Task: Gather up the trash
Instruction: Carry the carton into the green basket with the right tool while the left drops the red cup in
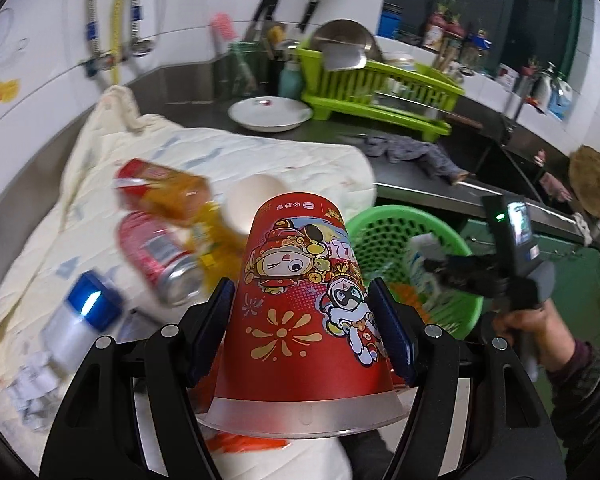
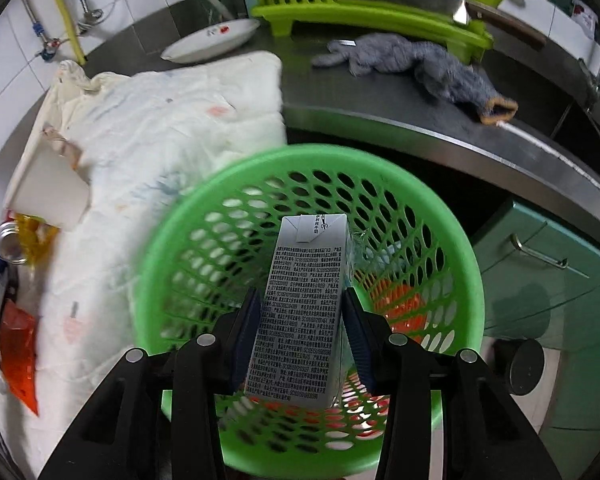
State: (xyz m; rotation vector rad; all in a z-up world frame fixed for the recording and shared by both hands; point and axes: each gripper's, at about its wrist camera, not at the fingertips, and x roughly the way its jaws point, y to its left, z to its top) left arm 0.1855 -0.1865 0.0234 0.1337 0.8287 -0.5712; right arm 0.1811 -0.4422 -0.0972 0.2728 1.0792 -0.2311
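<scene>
Left gripper (image 1: pixel 302 322): clamps the red paper cup (image 1: pixel 300 304) across its sides.
Cup axis: runs along the fingers, base pointing away, open rim toward the camera, above the cream cloth (image 1: pixel 180 152).
Right gripper (image 2: pixel 302 336): narrow, pinching the milk carton (image 2: pixel 304 304).
Carton axis: lengthwise along the fingers, folded top pointing into the green basket (image 2: pixel 168 240) below.

The red paper cup (image 1: pixel 300 300) hid the space between the left gripper's pads and covered part of the white egg-shaped object (image 1: pixel 246 204) behind it. The crumpled orange packet (image 1: pixel 168 192) and red can (image 1: pixel 160 256) were motion-blurred. The milk carton (image 2: pixel 300 304) concealed part of the green basket (image 2: pixel 460 264) floor.
</scene>
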